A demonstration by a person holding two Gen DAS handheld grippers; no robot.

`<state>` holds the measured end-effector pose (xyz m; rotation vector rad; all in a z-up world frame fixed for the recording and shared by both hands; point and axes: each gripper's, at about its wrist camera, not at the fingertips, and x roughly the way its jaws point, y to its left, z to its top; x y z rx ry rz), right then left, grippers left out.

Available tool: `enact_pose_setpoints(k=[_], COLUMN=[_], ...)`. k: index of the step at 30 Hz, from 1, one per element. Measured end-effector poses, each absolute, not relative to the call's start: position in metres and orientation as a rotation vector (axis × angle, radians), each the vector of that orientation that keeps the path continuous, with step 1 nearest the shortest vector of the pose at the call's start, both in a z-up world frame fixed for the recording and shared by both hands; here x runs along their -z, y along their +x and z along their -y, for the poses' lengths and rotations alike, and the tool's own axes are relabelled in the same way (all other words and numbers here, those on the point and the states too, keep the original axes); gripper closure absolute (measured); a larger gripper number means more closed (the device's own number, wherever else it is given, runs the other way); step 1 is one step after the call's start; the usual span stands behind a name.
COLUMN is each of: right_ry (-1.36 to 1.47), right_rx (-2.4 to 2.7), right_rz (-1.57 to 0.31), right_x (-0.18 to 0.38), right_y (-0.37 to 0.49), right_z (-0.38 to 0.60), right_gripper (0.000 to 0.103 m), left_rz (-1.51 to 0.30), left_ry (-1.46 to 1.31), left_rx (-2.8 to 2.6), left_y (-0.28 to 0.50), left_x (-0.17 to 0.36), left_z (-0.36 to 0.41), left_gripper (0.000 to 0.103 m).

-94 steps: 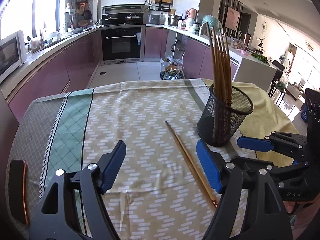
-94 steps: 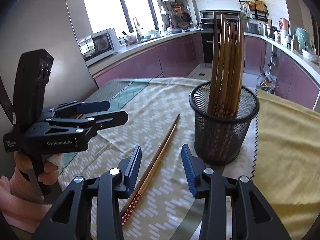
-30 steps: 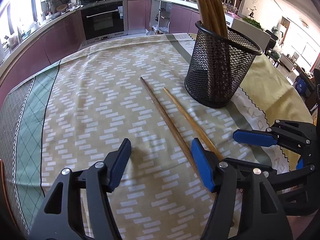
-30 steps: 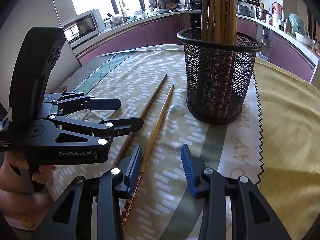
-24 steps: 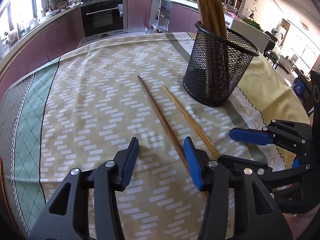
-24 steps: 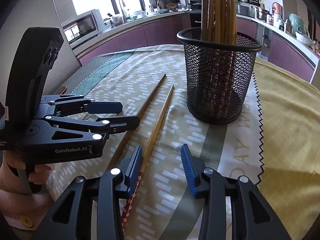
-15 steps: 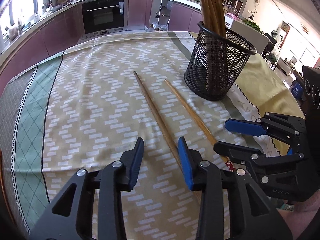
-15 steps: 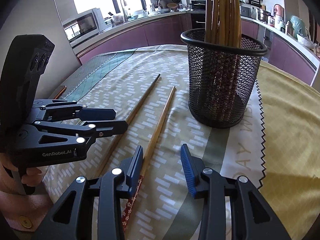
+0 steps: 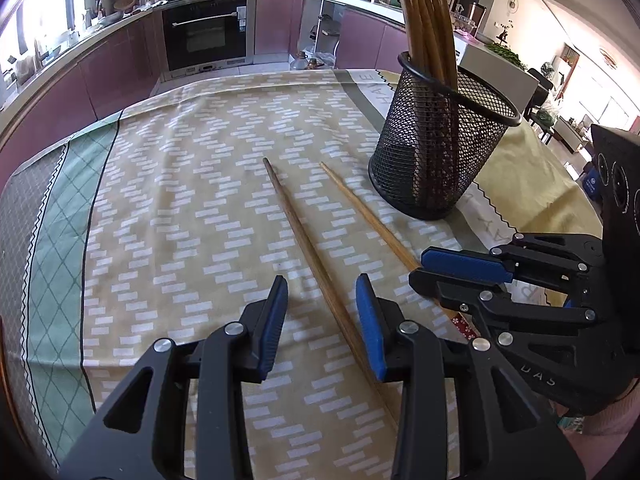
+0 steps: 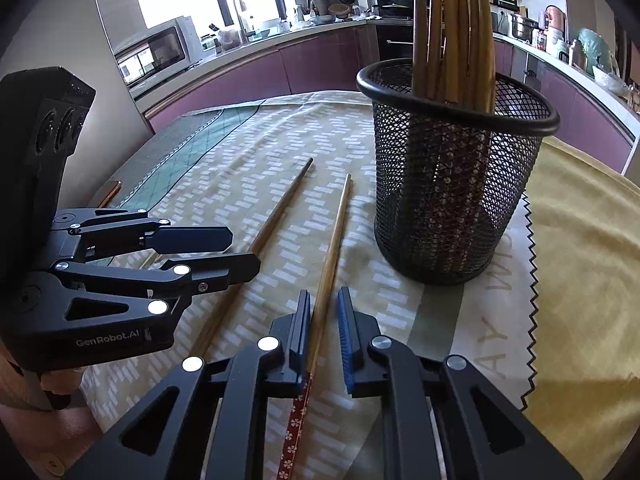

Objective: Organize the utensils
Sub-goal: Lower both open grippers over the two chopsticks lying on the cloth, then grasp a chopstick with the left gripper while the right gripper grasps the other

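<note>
Two chopsticks lie on the patterned tablecloth. The darker chopstick (image 9: 304, 236) runs between the fingers of my left gripper (image 9: 322, 298), which is open and low over it. The lighter chopstick (image 10: 334, 240), with a red flowered end, runs between the fingers of my right gripper (image 10: 324, 308), which is open with a narrow gap around it. A black mesh holder (image 9: 440, 148) stands upright to the right with several chopsticks in it; it also shows in the right wrist view (image 10: 452, 172). The darker chopstick (image 10: 276, 216) passes under the left gripper (image 10: 240, 252) there.
The table (image 9: 160, 184) carries a beige patterned cloth with a green band at the left and a yellow cloth (image 10: 580, 260) at the right. Kitchen counters, an oven (image 9: 204, 32) and a microwave (image 10: 156, 56) stand beyond the table.
Both grippers have narrowed their jaws and come down and forward over the chopsticks. The right gripper now straddles the lighter chopstick, the left the darker one. The chopsticks and holder stayed put.
</note>
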<state>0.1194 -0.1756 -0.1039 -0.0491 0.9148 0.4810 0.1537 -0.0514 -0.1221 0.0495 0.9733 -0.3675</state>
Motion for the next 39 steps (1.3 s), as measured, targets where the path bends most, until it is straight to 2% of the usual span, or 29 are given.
enact_pose_setpoints(k=[9, 22, 39], right_ry=[-0.028, -0.029, 0.062], right_rx=[-0.477, -0.47, -0.478], right_rz=[-0.918, -0.918, -0.923], right_x=[0.105, 0.104, 0.104], right_y=[0.122, 0.126, 0.132], right_z=[0.178, 0.175, 0.189], right_gripper=[0.09, 0.087, 0.097], left_rz=[-0.976, -0.973, -0.975], left_ry=[0.065, 0.061, 0.017], left_rx=[0.348, 0.329, 0.321], left_y=[0.163, 0.166, 0.162], left_x=[0.125, 0.127, 0.127], left_z=[0.058, 0.057, 0.056], left_gripper=[0.072, 0.088, 0.094])
